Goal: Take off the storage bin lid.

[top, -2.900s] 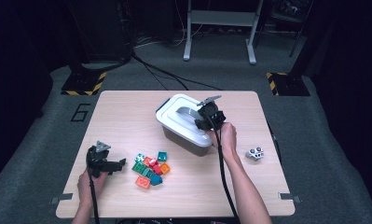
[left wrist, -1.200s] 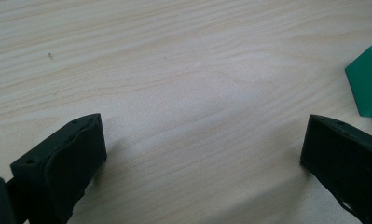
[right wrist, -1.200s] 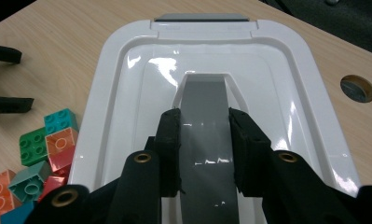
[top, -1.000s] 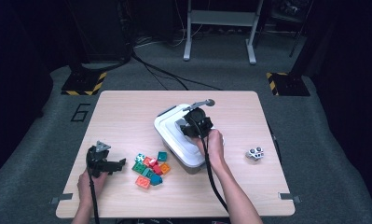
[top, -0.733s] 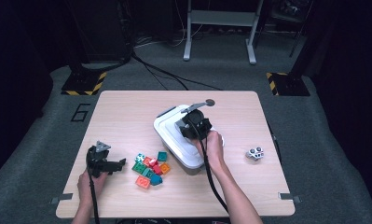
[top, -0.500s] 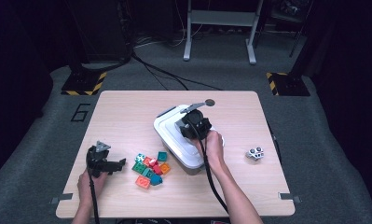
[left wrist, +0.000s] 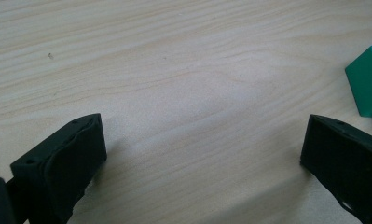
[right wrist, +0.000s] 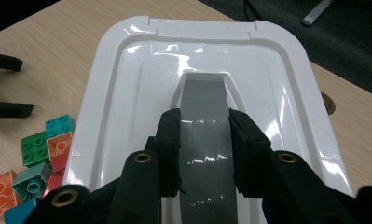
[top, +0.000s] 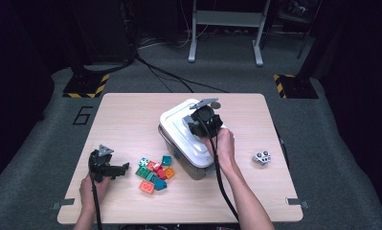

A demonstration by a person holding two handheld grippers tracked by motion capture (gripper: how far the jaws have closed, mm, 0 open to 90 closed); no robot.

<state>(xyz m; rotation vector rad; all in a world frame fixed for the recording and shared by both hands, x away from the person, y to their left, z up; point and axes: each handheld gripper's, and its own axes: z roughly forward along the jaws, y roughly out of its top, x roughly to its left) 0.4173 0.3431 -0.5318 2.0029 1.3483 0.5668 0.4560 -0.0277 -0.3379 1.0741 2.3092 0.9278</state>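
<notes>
Right gripper view, lidded bin (right wrist: 127,70), contents hidden

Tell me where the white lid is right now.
In the high view, the white lid sits on the box near the table's middle, right of the toy bricks; the right gripper clamps its grey handle.

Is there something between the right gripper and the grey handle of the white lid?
Nothing visible. The right gripper already has its jaws on both sides of the grey handle on the white lid, pressing it.
</notes>
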